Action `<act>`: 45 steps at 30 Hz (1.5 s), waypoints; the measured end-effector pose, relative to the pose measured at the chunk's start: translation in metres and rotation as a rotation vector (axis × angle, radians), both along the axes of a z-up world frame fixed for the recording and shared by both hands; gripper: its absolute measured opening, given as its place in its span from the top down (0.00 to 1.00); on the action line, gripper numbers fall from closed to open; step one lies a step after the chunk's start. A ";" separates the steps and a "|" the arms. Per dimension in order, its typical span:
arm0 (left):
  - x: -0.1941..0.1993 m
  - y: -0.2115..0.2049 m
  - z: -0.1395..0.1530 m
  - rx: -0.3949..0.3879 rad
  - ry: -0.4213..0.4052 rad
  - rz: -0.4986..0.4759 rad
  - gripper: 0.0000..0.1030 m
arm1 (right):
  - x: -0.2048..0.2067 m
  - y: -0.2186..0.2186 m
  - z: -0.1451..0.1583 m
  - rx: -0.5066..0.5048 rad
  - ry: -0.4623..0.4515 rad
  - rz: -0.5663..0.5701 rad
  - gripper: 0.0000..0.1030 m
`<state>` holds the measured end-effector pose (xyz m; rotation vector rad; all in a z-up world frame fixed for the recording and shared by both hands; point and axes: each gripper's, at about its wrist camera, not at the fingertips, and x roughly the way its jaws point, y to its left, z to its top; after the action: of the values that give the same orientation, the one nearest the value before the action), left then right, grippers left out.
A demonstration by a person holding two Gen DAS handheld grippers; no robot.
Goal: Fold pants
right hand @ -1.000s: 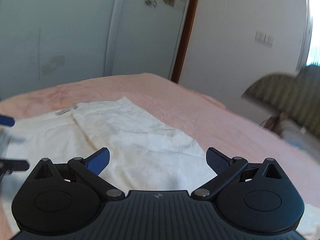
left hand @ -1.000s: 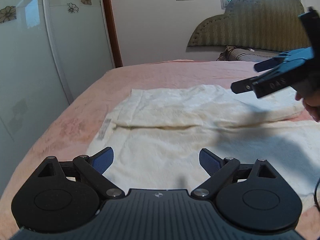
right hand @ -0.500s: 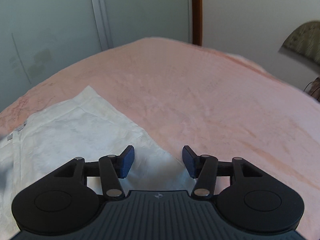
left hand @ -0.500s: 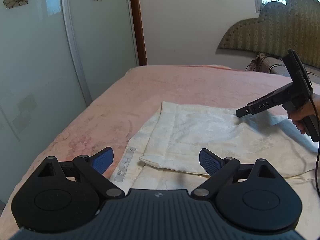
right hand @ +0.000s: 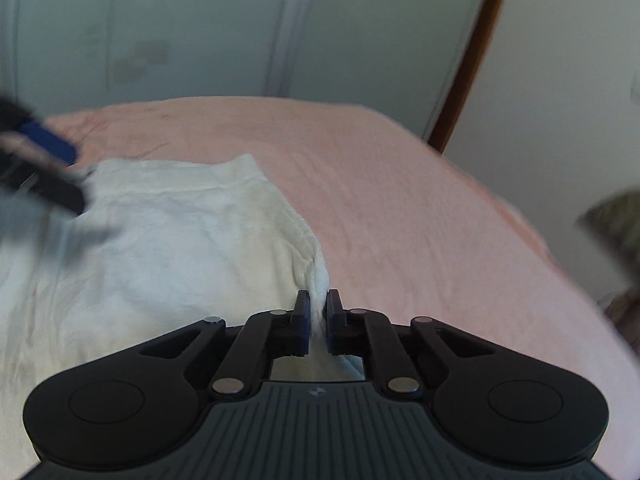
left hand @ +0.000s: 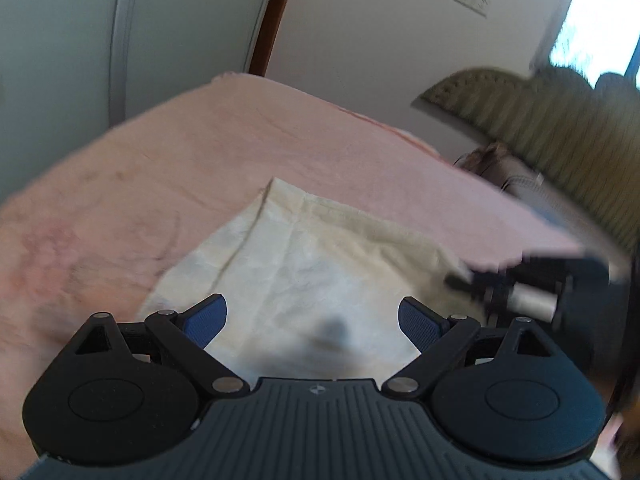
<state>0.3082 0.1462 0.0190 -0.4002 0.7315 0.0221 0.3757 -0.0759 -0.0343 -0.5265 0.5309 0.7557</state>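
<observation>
Cream-white pants [left hand: 320, 256] lie folded flat on the pink bed [left hand: 180, 152]. My left gripper [left hand: 312, 318] is open and empty, low over the near part of the pants. My right gripper [right hand: 318, 312] is shut on the right edge of the pants [right hand: 168, 240], pinching a ridge of cloth between its pads. The right gripper also shows, blurred, at the right of the left wrist view [left hand: 520, 284]. The left gripper shows blurred at the left edge of the right wrist view [right hand: 44, 168].
The pink bed [right hand: 420, 216] spreads wide around the pants. A frosted sliding wardrobe door [right hand: 200, 28] stands beyond the bed. An olive padded headboard [left hand: 532, 120] and a pillow [left hand: 520, 176] are at the right. A brown door frame [left hand: 272, 16] meets the white wall.
My right gripper has closed from half open onto the pants' right edge. My left gripper has swung right and down over the pants, staying open.
</observation>
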 end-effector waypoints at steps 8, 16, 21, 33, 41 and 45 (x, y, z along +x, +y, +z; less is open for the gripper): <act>0.048 0.038 -0.002 -0.379 0.020 0.025 0.08 | -0.089 0.010 0.007 -0.132 -0.204 0.110 0.93; 0.060 0.051 -0.033 -0.567 0.149 0.087 0.86 | -0.113 0.005 0.000 -0.119 -0.198 0.132 0.93; 0.026 0.046 -0.024 -0.513 0.072 0.086 0.96 | -0.123 0.002 -0.007 -0.124 -0.245 0.092 0.92; -0.037 0.027 0.009 -0.353 -0.062 0.015 0.96 | -0.095 -0.048 -0.016 -0.216 -0.211 -0.112 0.66; -0.090 0.047 0.012 -0.347 -0.074 -0.008 0.96 | -0.144 -0.048 0.002 -0.279 -0.279 -0.118 0.92; -0.123 0.055 0.013 -0.331 -0.083 -0.058 0.96 | -0.198 -0.046 0.012 -0.289 -0.279 -0.085 0.93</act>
<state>0.1852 0.2017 0.0316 -0.6916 0.6653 -0.1716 0.1776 -0.1218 -0.0219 -0.8580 0.4005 0.5153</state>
